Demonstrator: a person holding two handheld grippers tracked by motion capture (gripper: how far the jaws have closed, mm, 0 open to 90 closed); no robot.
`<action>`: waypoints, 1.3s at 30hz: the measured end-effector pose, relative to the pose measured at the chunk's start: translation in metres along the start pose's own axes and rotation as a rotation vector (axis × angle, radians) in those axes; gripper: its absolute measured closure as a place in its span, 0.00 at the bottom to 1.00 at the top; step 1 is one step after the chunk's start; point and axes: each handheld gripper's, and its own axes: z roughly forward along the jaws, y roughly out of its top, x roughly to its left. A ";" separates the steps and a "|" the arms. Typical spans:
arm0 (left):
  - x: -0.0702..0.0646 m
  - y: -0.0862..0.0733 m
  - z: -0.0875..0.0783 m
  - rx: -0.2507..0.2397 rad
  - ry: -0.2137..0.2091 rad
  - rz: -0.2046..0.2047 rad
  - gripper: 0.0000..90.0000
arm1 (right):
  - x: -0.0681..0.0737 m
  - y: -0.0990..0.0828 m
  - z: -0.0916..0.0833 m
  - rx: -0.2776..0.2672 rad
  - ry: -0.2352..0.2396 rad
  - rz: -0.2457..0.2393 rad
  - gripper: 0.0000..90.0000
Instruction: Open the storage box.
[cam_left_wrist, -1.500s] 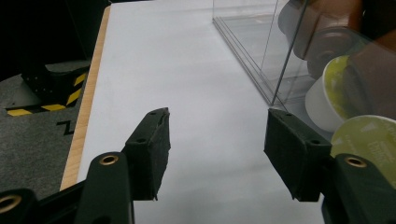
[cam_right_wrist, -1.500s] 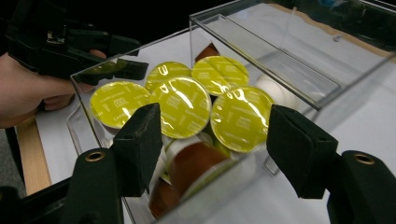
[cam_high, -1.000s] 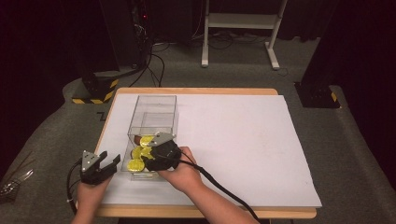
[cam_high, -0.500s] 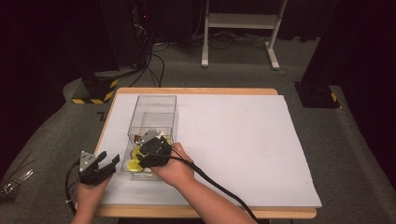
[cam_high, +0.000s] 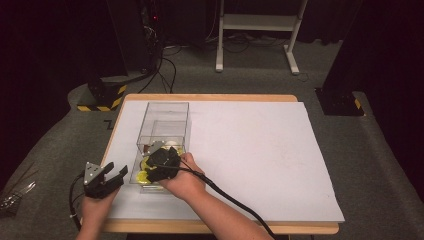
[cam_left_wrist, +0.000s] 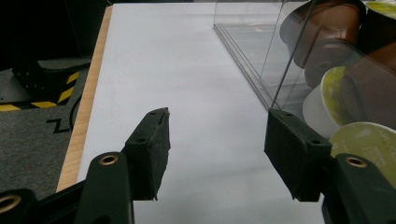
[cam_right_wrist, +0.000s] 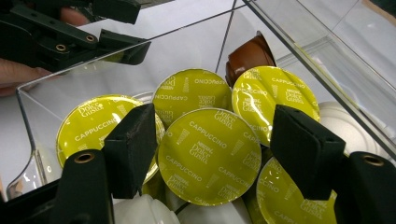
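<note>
Yellow-green foil lid, printed "Cappuccino": the coffee capsule in mid-frame of the right gripper view sits on top of the pile inside the clear plastic box, which stands at left centre of the high view. Likely light, a thin plastic cup under a slick foil top; the foil would dent or puncture easily, and the rim is stiffer. Best hold looks like across the rim edges, pads on opposite sides, not pressing down on the foil.

The right hand-held gripper is poised over that capsule, jaws partly apart and straddling it; they have just been opening, pads not pressing, nothing held. More yellow-lidded capsules crowd around it, a brown capsule lies behind at upper centre, and white cup bodies show at the bottom. Tight packing may make neighbours shift.

The left hand-held gripper waits just left of the box, jaws well apart, empty, over the white-covered desk.
</note>
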 end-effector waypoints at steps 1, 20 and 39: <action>0.000 0.000 0.000 0.003 -0.001 0.003 0.45 | 0.001 0.000 0.000 0.004 -0.003 -0.001 0.35; 0.000 0.000 0.000 0.007 0.000 0.016 0.46 | 0.005 -0.003 -0.001 0.018 -0.010 -0.007 0.42; -0.003 -0.003 0.002 0.017 0.003 0.038 0.45 | 0.000 -0.012 -0.023 -0.095 0.004 0.040 0.42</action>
